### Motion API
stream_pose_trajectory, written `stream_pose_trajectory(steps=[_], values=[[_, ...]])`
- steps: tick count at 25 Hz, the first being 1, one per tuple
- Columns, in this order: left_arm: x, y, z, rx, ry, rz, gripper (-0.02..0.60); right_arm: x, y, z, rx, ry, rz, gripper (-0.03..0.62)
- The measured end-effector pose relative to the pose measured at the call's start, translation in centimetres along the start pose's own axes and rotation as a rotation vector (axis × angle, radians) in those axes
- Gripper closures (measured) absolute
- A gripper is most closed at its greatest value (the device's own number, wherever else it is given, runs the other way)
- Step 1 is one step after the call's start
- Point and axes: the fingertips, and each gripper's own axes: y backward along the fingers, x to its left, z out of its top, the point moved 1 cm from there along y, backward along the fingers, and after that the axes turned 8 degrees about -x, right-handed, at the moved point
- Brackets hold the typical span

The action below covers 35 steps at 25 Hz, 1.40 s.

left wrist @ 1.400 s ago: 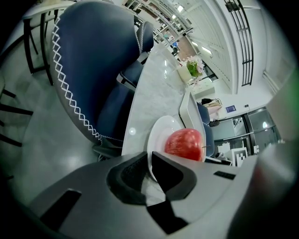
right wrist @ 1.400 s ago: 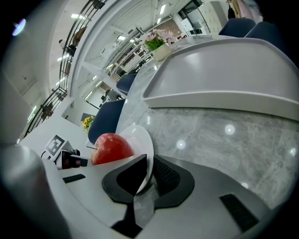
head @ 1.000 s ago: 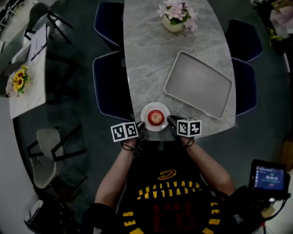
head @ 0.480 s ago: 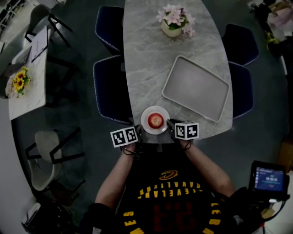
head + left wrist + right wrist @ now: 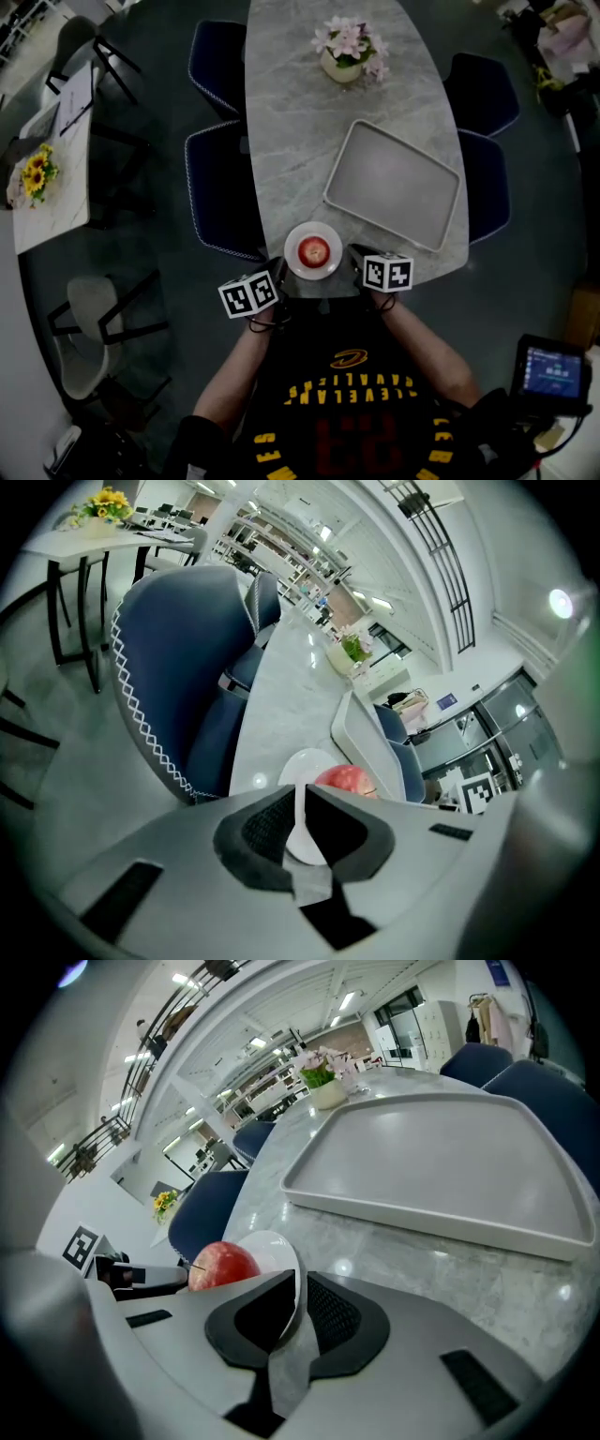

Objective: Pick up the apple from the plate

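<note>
On plate (image 5: 314,231), only head view shows apple (image 5: 315,250) centred.

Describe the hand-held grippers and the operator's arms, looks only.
Left hand-held gripper and right hand-held gripper: light grey bodies, black ribbed jaw pads, each topped by a white cube with black square markers. Left forearm and right forearm are bare. Black jersey with yellow lettering.

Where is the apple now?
Head view: the apple lies on the plate at the near edge of the table, between the left gripper and right gripper.
</note>
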Motion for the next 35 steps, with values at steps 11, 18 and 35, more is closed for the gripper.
stream_pose_trajectory(steps=[11, 18, 35], values=[[-5.5, 3.4, 3.8, -0.159, -0.073, -0.116, 0.548, 5.2, 6.6, 6.7, -0.232, 0.021, 0.211, 0.589], [-12.3, 5.2, 6.0, -0.280, -0.196, -0.174, 0.548, 8.2, 10.4, 10.4, -0.312, 0.159, 0.254, 0.589], [-26.3, 12.0, 6.2, -0.539, -0.620, -0.248, 0.548, 14.3, 21.1, 14.6, -0.668, 0.500, 0.475, 0.589]])
